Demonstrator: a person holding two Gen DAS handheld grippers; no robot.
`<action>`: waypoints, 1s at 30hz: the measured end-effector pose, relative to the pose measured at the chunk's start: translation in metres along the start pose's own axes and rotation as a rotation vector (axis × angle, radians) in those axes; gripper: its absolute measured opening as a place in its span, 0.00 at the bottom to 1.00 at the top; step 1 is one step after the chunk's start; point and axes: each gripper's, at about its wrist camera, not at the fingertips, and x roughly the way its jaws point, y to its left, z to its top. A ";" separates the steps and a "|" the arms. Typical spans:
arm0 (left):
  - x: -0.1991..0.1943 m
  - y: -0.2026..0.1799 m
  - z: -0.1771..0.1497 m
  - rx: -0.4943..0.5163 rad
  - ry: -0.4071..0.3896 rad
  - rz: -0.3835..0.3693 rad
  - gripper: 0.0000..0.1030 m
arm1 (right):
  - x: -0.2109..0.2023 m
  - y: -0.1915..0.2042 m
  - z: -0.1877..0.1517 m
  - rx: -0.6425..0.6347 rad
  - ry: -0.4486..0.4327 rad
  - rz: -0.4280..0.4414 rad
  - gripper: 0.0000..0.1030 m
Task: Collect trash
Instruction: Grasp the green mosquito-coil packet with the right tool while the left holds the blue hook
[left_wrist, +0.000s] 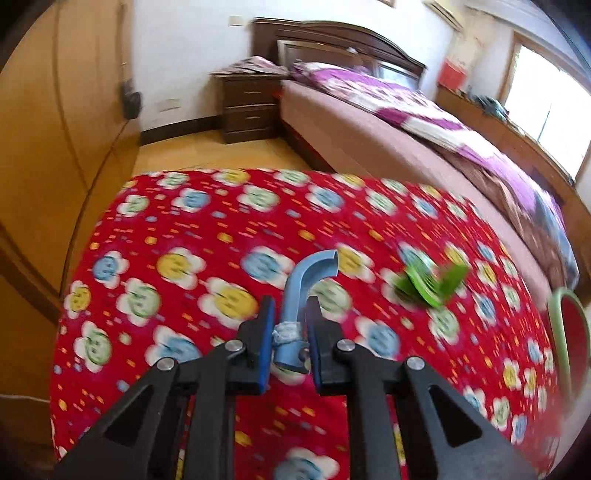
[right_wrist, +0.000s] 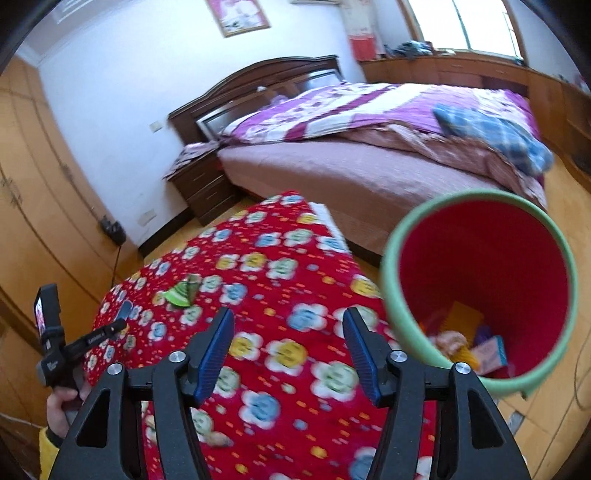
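My left gripper (left_wrist: 290, 314) is shut on a blue curved plastic piece (left_wrist: 306, 284) and holds it above the red flowered cloth (left_wrist: 184, 236). A green crumpled wrapper (left_wrist: 430, 282) lies on the cloth to the right of it; it also shows in the right wrist view (right_wrist: 181, 292). My right gripper (right_wrist: 289, 325) is open and empty above the cloth. The red bin with a green rim (right_wrist: 391, 295) stands at the table's right side, close to the right finger, with several pieces of trash inside. The left gripper (right_wrist: 118, 325) shows at far left.
A bed with a purple quilt (right_wrist: 351, 107) stands behind the table. A dark nightstand (left_wrist: 247, 107) is by the wall. Wooden wardrobes (left_wrist: 55, 147) run along the left. Wooden floor (right_wrist: 554, 406) lies to the right of the bin.
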 end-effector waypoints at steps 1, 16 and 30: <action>0.001 0.006 0.002 -0.016 -0.005 0.015 0.16 | 0.005 0.008 0.003 -0.015 0.001 0.007 0.69; 0.016 0.047 -0.003 -0.150 -0.026 0.058 0.16 | 0.132 0.107 0.003 -0.209 0.151 0.068 0.76; 0.021 0.047 -0.010 -0.178 -0.012 0.010 0.16 | 0.211 0.149 0.002 -0.185 0.228 0.019 0.77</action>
